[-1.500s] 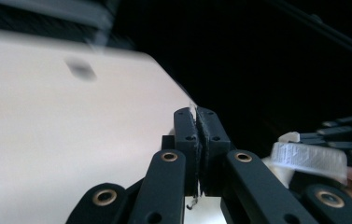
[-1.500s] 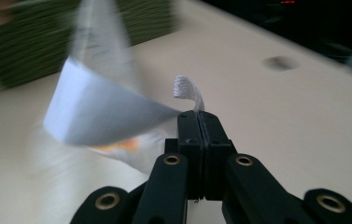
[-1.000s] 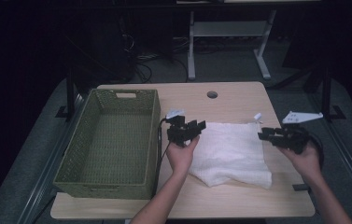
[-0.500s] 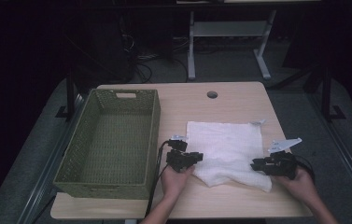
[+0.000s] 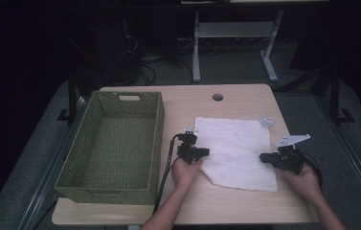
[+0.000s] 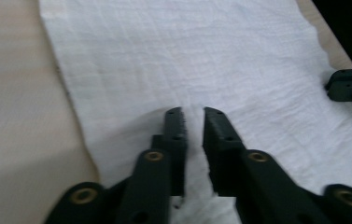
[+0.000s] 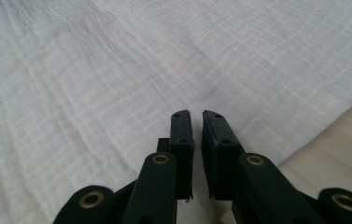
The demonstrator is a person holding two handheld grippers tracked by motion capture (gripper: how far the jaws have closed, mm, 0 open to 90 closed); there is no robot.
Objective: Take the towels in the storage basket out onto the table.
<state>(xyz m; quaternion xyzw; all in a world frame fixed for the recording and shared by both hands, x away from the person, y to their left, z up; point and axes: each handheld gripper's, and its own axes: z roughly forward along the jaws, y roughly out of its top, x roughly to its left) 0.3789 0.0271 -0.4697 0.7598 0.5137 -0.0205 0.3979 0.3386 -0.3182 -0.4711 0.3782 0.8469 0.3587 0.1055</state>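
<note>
1. Dark floor and cables lie behind the pale wooden surface [image 5: 235,103]; a green basket [image 5: 113,143] sits on its left side.
2. A white cloth [image 5: 238,151] lies spread flat on the right half of the surface, near the basket but apart from it.
3. The left hand-held gripper [image 5: 206,152] is at the cloth's left edge; its jaws have just been closing; in the left gripper view [image 6: 193,113] they are nearly together with a fold of cloth pinched between them.
4. The right hand-held gripper [image 5: 263,157] is at the cloth's right edge; its jaws have just been closing too; in the right gripper view [image 7: 192,114] they stand nearly together over the cloth, and I cannot tell if they pinch it.
</note>
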